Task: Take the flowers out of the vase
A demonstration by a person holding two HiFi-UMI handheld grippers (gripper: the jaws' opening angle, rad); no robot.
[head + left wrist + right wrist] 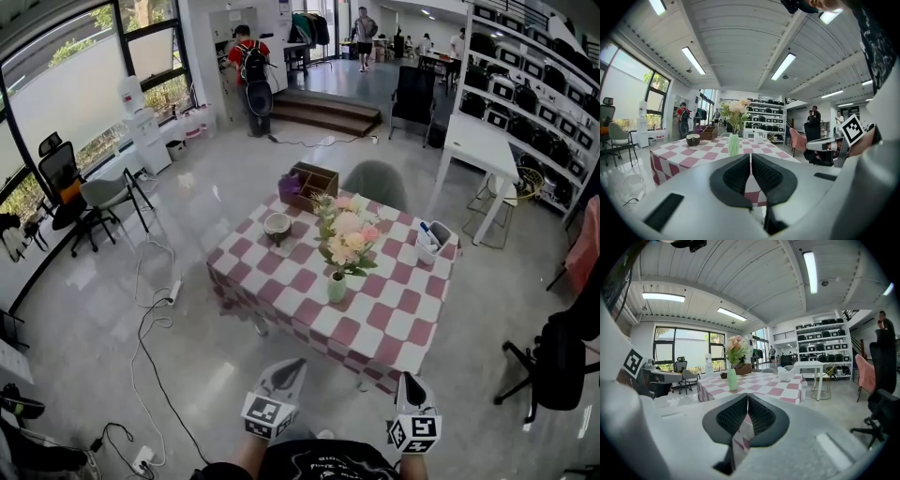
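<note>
A bunch of pink and cream flowers (346, 234) stands upright in a pale green vase (337, 287) near the front of a red-and-white checked table (403, 323). Both grippers hang short of the table's near edge, apart from it. My left gripper (289, 369) is shut with nothing between its jaws; in the left gripper view the vase (734, 144) and flowers (735, 112) lie straight ahead. My right gripper (410, 385) is shut and holds nothing too. The vase (732, 379) and flowers (736, 348) sit left of centre in the right gripper view.
On the table stand a dark bowl (277, 225), a wooden box (314, 183) and a white basket (433, 243). A grey chair (376, 181) is behind the table. Cables (150, 319) trail on the floor at left; a black office chair (556, 361) is at right.
</note>
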